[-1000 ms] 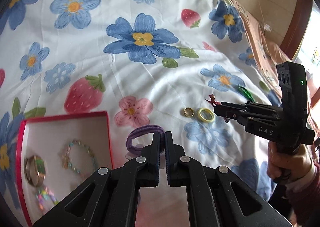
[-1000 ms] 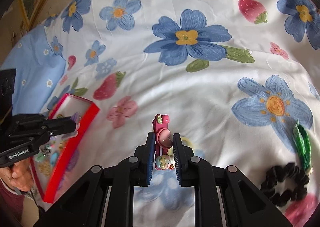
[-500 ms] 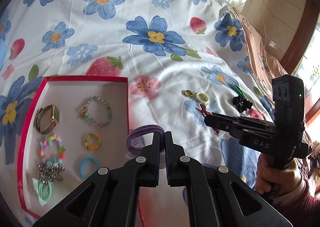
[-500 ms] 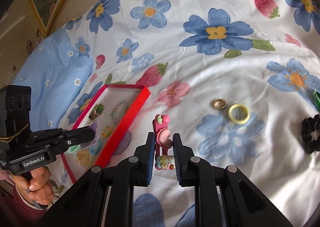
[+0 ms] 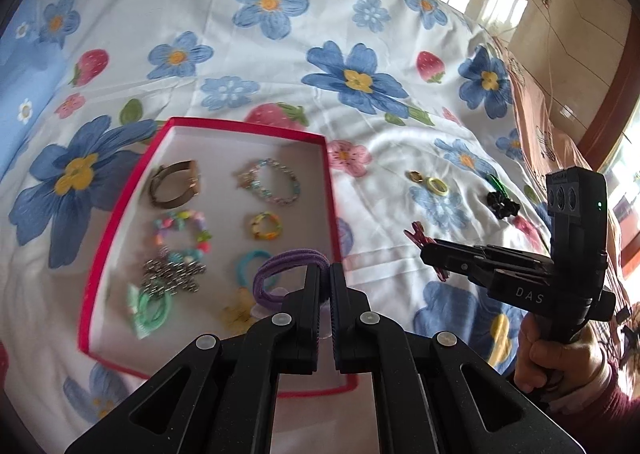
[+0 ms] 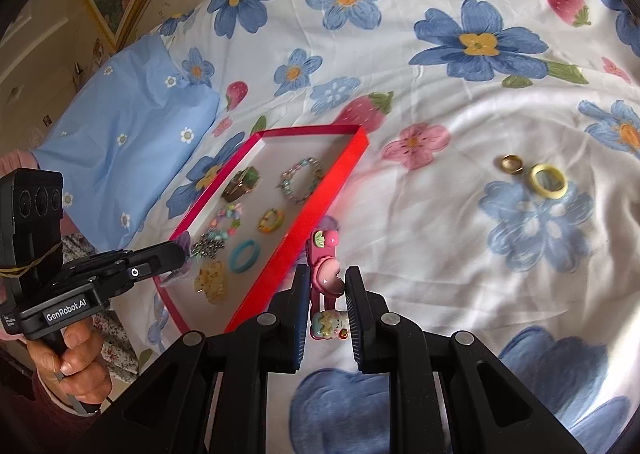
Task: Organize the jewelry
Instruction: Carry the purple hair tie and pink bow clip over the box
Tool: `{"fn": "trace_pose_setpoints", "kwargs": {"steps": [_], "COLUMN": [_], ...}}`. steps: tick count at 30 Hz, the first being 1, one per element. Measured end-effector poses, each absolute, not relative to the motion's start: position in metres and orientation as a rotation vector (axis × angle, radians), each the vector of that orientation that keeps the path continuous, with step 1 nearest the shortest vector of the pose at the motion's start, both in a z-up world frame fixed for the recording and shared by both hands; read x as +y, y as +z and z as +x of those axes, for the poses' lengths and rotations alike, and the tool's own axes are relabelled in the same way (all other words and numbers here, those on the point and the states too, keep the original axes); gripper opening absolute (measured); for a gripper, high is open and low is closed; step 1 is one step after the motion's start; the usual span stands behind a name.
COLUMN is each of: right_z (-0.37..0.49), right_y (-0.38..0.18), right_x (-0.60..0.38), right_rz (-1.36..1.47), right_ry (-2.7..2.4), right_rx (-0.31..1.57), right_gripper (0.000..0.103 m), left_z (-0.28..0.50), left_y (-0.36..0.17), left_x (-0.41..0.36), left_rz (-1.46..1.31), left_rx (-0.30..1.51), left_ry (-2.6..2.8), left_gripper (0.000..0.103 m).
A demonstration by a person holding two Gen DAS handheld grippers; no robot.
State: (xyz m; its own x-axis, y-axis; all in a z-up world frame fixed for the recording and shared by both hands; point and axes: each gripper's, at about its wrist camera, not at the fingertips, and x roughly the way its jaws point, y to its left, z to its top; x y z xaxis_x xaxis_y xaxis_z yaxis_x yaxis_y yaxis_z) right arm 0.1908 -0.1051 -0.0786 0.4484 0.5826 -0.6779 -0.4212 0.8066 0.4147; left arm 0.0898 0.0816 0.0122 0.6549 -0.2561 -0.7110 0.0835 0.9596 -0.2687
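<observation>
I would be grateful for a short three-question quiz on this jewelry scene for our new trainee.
1. True or false: the left gripper is shut on the purple hair tie.
2. What does the right gripper hold? A) a yellow ring B) the pink hair clip C) a black scrunchie
3. Fill in: the gold ring and the yellow ring lie on the bedsheet, ______ the red tray.

Key: 1 true; 2 B; 3 outside.
</observation>
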Motion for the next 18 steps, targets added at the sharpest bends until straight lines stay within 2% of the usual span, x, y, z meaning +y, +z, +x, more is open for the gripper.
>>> {"fn": "trace_pose_setpoints", "kwargs": {"steps": [18], "right_z": [0.172], "right_y": [-0.075], "right_x": [-0.030], "right_rz": [0.107], "right_ry": [0.752], "right_rx": [0.925], "right_gripper": [0.017], "left_z": [0.041], "left_y": [0.005], "left_x": [0.151], "left_rz": [-0.305], "left_rx": [0.841], "left_ry": [-0.037], "left_gripper": [0.003]}}
